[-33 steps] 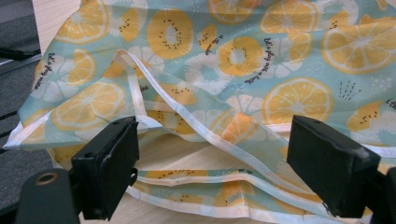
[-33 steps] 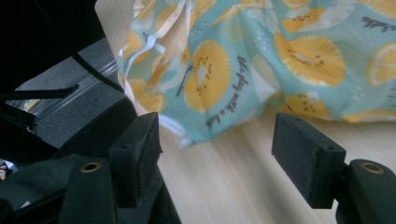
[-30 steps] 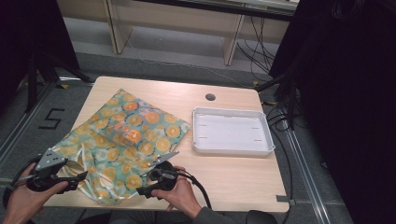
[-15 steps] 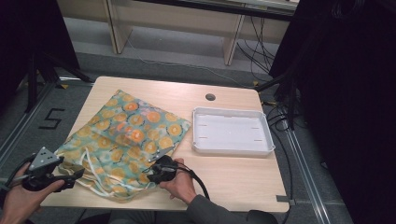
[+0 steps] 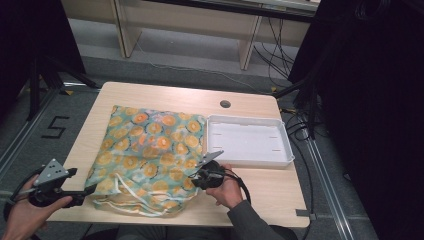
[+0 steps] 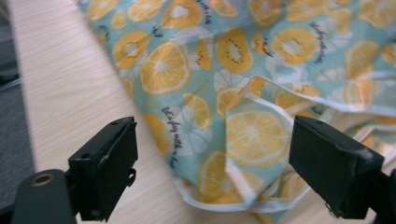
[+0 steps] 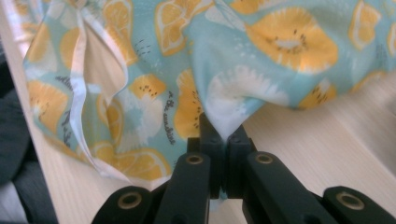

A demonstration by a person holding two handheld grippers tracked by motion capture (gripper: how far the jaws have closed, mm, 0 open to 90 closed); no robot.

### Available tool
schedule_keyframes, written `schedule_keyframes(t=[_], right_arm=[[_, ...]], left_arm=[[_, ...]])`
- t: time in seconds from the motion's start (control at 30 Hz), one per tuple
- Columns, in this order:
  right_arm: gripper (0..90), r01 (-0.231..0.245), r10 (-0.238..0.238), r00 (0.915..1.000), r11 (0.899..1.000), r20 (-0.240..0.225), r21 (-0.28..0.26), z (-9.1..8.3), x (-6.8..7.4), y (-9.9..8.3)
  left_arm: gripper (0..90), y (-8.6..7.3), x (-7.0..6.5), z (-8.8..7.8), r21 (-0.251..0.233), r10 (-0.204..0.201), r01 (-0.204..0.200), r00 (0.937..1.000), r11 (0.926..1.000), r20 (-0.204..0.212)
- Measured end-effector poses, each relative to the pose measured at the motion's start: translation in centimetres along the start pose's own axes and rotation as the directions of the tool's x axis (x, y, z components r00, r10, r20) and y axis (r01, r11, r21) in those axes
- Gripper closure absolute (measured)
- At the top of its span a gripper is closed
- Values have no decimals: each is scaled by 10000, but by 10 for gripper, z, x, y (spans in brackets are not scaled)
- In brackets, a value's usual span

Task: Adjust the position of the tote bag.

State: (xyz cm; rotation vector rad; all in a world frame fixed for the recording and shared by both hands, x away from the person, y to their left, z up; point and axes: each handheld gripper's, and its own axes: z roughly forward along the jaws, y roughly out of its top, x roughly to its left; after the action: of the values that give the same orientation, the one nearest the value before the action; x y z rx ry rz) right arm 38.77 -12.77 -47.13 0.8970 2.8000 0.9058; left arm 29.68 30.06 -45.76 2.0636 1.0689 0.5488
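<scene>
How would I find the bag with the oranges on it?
Look at the wooden table. On its left half lies a flat cloth bag, beside the white tray. It is turquoise, covered in orange fruit slices, with white drawstrings at its near edge.

Fruit-print drawstring bag now spread flatter and squarer than a second ago, drawn toward the near edge of the counter, right side almost against the white tray. Right claw moved farther right, clamped on the bag's hem. Left claw gaping beside the near-left corner, cords bunched along the front.
</scene>
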Motion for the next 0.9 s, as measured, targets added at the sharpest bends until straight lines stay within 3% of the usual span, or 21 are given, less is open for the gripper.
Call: schedule_keyframes(t=[0.03, 0.07, 0.17, 0.23, 0.27, 0.3, 0.37, 0.4, 0.43, 0.5, 0.53, 0.57, 0.6, 0.63, 0.67, 0.7, 0.73, 0.77, 0.83, 0.87, 0.9], right_arm=[[898, 39, -39, 10000, 10000, 68, -48, -2, -4, -2], [887, -159, 158, 9995, 9999, 272, 49, -7, -7, -5], [807, -300, 300, 9988, 9995, 397, 13, -8, -9, -8], [638, -519, 555, 9951, 9976, 815, -452, -13, -9, -8], [543, -551, 609, 9959, 9948, 667, -862, -26, -1, -4], [519, -277, 352, 9981, 9894, 506, -1426, -31, 4, -3], [483, -4, -4, 10000, 9798, -41, -1998, -39, 17, 0], [475, 133, -190, 9995, 9792, -260, -2024, -40, 22, 0], [464, 318, -423, 9979, 9793, -487, -2001, -37, 31, 1], [451, 462, -594, 9962, 9807, -641, -1901, -34, 36, 1], [446, 818, -959, 9926, 9816, -749, -1726, -27, 44, 3], [439, 1333, -1483, 9837, 9809, -1014, -1416, -16, 55, 6], [441, 1466, -1610, 9797, 9818, -1196, -1206, -11, 60, 7], [441, 1656, -1785, 9750, 9808, -1320, -1028, -7, 64, 8], [436, 1884, -2020, 9678, 9770, -1503, -997, -2, 68, 8], [436, 1884, -2020, 9678, 9770, -1503, -997, -2, 68, 8], [425, 1854, -1982, 9650, 9788, -1715, -875, 1, 72, 9], [409, 1995, -2104, 9608, 9769, -1805, -768, 5, 76, 10], [406, 2476, -2485, 9492, 9684, -1931, -291, 20, 85, 11], [406, 2476, -2485, 9492, 9684, -1931, -291, 20, 85, 11], [490, 2971, -2902, 9430, 9546, -1627, 195, 27, 87, 12]], left_arm=[[152, 1, -4, 2, -208, -18, 19, 10000, 9998, 52], [153, 2, -5, 2, -16, 336, -336, 9992, 9994, 194], [155, 3, -9, 4, 108, 593, -598, 9974, 9981, 413], [155, 2, -12, 5, 97, 474, -479, 9977, 9988, 490], [157, 3, -12, 6, 46, 636, -640, 9961, 9979, 611], [159, 3, -11, 5, 190, 798, -814, 9942, 9965, 722], [160, 2, -14, 8, 116, 518, -528, 9959, 9985, 748], [160, 2, -14, 8, 116, 518, -528, 9959, 9985, 748], [160, 2, -14, 9, 66, 790, -798, 9935, 9968, 821], [165, 2, -15, 9, 138, 674, -688, 9940, 9975, 864], [165, 3, -15, 9, 95, 917, -928, 9920, 9956, 866], [166, 3, -15, 9, 99, 869, -882, 9922, 9961, 894], [166, 3, -15, 9, 99, 869, -882, 9922, 9961, 894], [166, 2, -16, 10, 98, 563, -573, 9948, 9983, 850], [166, 2, -13, 10, 184, 878, -898, 9922, 9958, 888], [166, 2, -13, 10, 184, 878, -898, 9922, 9958, 888], [166, 1, -14, 11, 81, 592, -602, 9941, 9982, 913], [166, 1, -12, 10, 224, 958, -982, 9914, 9949, 893], [165, 1, -13, 11, 76, 819, -830, 9925, 9965, 908], [165, 1, -13, 11, 76, 819, -830, 9925, 9965, 908], [163, 1, -15, 11, 148, 609, -625, 9941, 9979, 894]])
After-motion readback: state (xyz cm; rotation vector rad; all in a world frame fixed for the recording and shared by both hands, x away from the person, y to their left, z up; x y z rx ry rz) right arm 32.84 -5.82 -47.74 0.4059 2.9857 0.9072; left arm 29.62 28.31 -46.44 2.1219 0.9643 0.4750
